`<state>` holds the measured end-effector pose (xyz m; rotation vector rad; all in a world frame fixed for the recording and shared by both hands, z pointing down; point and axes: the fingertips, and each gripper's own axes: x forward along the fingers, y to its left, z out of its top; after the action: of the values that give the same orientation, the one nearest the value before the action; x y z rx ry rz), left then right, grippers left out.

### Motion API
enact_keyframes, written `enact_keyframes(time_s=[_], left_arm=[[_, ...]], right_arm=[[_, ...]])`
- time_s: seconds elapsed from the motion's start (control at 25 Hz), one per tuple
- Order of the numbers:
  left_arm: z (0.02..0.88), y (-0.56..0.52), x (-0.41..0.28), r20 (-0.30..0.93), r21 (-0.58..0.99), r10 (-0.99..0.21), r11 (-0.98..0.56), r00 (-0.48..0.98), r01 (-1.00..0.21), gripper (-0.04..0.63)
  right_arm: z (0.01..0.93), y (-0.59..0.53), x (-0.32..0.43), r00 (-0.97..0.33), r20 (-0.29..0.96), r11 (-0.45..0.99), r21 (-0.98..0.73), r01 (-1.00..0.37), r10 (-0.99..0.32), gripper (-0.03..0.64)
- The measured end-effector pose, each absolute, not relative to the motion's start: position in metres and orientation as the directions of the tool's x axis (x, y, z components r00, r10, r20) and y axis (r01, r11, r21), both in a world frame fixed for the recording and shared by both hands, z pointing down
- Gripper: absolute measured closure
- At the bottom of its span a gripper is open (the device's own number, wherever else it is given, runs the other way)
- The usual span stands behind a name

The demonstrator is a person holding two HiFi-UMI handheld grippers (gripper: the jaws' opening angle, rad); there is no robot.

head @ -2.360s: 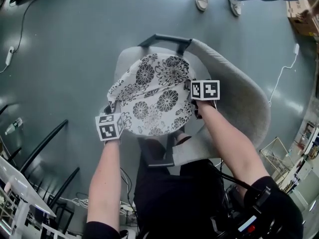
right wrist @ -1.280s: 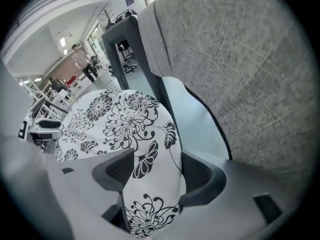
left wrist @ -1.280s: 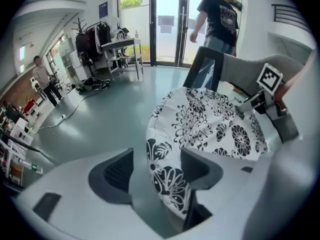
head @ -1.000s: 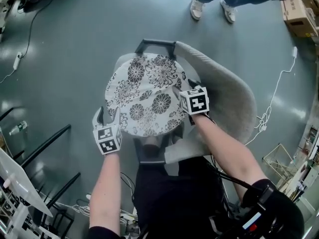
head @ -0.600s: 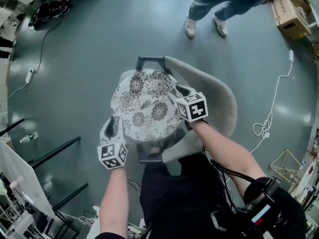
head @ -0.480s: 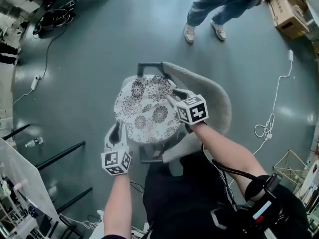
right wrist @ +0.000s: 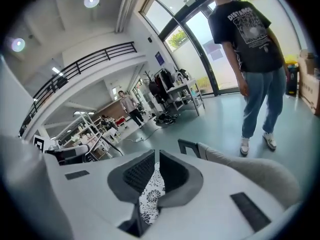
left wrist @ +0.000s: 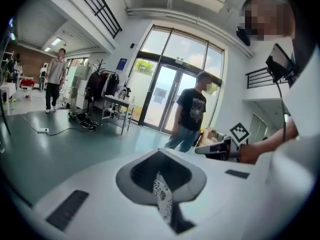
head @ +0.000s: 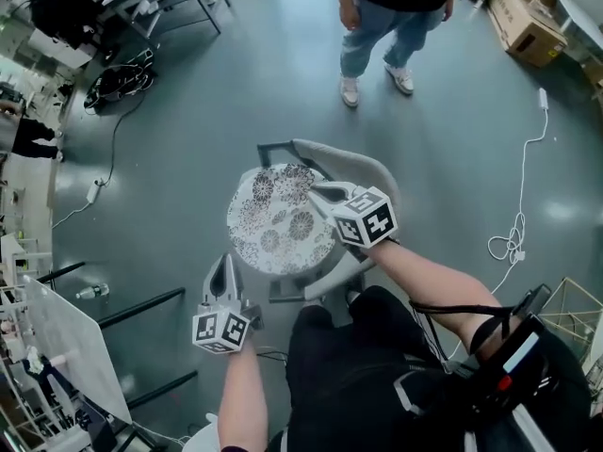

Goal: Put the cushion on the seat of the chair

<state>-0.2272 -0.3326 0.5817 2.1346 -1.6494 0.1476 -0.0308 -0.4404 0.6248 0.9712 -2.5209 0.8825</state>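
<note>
The round cushion (head: 278, 222), white with black flowers, lies flat on the seat of the grey chair (head: 363, 165). My left gripper (head: 226, 264) hangs in the air left of the seat, clear of the cushion, jaws shut and empty. My right gripper (head: 316, 192) is raised over the cushion's right side; its jaws are closing, almost together, with nothing between them. In the left gripper view only a strip of cushion (left wrist: 162, 199) shows far below past the left gripper (left wrist: 160, 176). The right gripper view shows the same past the right gripper (right wrist: 156, 171), with the chair's backrest (right wrist: 250, 171) beyond.
A person (head: 391, 8) in a black shirt and jeans stands just beyond the chair. A white cable (head: 518, 224) trails on the floor at right. Cardboard boxes (head: 528, 26) sit far right. Tables and black frames (head: 141, 309) line the left.
Both grippers have let go of the cushion's edges, lifted away from the chair and closed their jaws. The cushion stays on the seat. The standing person has come closer.
</note>
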Motion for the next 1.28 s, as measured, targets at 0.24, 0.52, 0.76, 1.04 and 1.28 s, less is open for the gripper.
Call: enact_keyframes(time_s=[0.24,0.52,0.76,1.04,1.28], left_arm=[[0.515,-0.314,-0.223,0.294,0.190,-0.920,-0.210,0.260,-0.959,0.586],[0.446,-0.302,-0.242,0.200,0.159,-0.955,-0.188,0.219,-0.969,0.586],[0.401,-0.290,-0.249,0.106,0.196,-0.952,-0.264,0.288,-0.945,0.586],[0.370,-0.272,-0.261,0.072,0.192,-0.940,-0.315,0.334,-0.929,0.586],[0.351,-0.256,-0.269,0.032,0.192,-0.935,-0.341,0.353,-0.920,0.586]], right_arm=[[0.546,-0.424,-0.031,-0.781,0.361,0.637,-0.452,-0.625,-0.510,0.584],[0.460,-0.414,-0.037,-0.753,0.259,0.648,-0.389,-0.655,-0.605,0.587],[0.412,-0.393,-0.051,-0.734,0.190,0.659,-0.337,-0.672,-0.652,0.598],[0.379,-0.356,-0.065,-0.709,0.163,0.656,-0.285,-0.699,-0.686,0.606],[0.349,-0.334,-0.072,-0.695,0.113,0.662,-0.232,-0.713,-0.710,0.607]])
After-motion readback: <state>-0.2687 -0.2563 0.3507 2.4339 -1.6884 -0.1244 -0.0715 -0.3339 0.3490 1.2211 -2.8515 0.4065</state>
